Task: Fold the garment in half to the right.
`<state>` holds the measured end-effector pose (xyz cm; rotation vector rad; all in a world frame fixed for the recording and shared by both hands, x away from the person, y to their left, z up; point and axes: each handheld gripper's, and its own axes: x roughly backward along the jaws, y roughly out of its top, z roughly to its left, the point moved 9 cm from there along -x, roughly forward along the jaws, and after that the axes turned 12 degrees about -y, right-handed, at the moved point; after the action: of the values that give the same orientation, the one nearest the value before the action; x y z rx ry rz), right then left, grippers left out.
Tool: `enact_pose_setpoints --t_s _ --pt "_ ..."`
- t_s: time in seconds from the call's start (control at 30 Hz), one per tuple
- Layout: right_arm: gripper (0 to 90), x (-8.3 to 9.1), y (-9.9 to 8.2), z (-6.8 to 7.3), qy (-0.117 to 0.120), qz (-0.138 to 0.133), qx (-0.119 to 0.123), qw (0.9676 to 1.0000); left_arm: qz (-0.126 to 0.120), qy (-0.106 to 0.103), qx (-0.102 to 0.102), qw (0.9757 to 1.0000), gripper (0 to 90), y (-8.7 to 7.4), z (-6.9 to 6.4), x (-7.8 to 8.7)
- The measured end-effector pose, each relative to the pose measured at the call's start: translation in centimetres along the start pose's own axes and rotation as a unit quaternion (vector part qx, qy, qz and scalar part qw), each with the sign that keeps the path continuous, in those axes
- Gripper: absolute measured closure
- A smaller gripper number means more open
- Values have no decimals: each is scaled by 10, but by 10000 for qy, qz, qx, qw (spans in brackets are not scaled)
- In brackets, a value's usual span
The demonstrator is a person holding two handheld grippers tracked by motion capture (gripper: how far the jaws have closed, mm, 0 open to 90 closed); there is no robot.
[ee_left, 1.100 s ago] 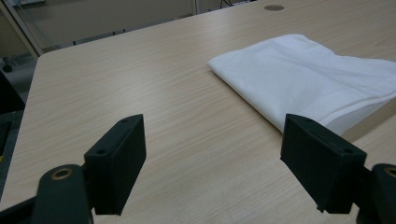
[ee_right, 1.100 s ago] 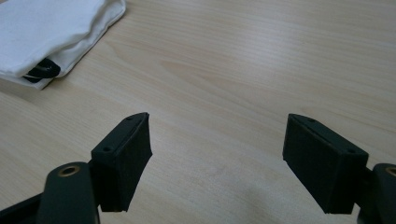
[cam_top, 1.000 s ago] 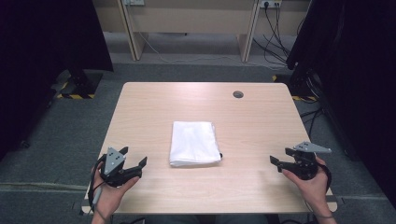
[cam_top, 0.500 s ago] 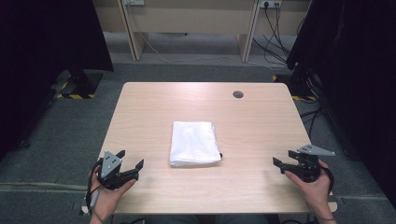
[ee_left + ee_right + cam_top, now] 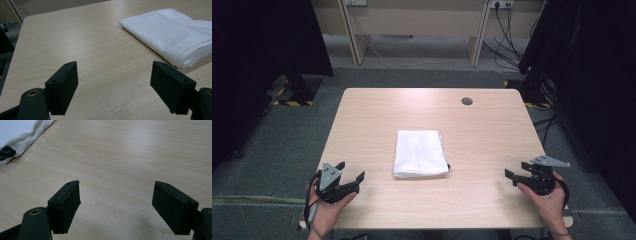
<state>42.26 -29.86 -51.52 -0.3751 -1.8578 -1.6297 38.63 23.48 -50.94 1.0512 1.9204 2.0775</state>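
- Folded white cloth [image 5: 420, 154]: lies flat at the middle of the wooden table [image 5: 482, 130]; unmoved against the earlier high views; folded edge layers show at its near side in the left gripper view [image 5: 175, 35]; a corner shows at the upper left of the right gripper view [image 5: 22, 131].
- Small dark object [image 5: 5, 153]: tucked at the cloth's near right corner, partly under the fabric; what it is cannot be told.
- Left gripper [image 5: 349, 179]: held in a hand [image 5: 327, 212] at the near left of the cloth, well apart from it; jaws spread wide, nothing between them but bare table top [image 5: 113, 75]; it has drawn back toward the table's near edge since the earlier views.
- Right gripper [image 5: 515, 172]: held in a hand [image 5: 549, 197] at the near right of the cloth, well apart from it; jaws spread wide and holding nothing [image 5: 116, 195]; likewise drawn a little nearer the front edge than a second ago.
- Round cable hole [image 5: 467, 101]: on the table beyond the cloth, toward the far right; unchanged.
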Motion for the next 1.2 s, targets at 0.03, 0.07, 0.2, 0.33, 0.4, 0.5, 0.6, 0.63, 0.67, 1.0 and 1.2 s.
enact_pose_setpoints --t_s 0.03,0.07,0.2,0.33,0.4,0.5,0.6,0.63,0.67,1.0,1.2 --pt "229 0 0 0 -5 5 2 10000 2 4 -1 10000 216 0 0 0" --pt "229 -1 0 0 -9 7 0 10000 10 4 -2 10000 216 -1 1 0" --pt "227 -2 -1 -1 -6 28 6 10000 9 -11 6 10000 216 -1 0 -1" --pt "226 -4 -2 -1 4 36 -7 10000 40 -15 17 10000 216 -2 0 -4" --pt "225 -5 -3 0 7 59 -9 10000 58 -28 17 10000 216 -4 0 -5" --pt "225 -6 -4 0 24 72 -13 10000 60 -35 38 10000 216 -5 -1 -6" --pt "224 -7 -5 0 35 80 -18 10000 74 -34 36 10000 216 -7 -1 -7" --pt "224 -7 -5 0 36 85 -17 10000 89 -29 30 10000 216 -8 -1 -7" --pt "224 -7 -5 0 34 76 -20 10000 95 -26 38 9999 216 -9 -1 -8" --pt "223 -10 -6 1 50 87 -47 9999 110 -1 -1 9999 216 -9 1 -8" --pt "222 -9 -6 0 45 53 -57 10000 124 -10 -43 9999 216 -10 0 -10"
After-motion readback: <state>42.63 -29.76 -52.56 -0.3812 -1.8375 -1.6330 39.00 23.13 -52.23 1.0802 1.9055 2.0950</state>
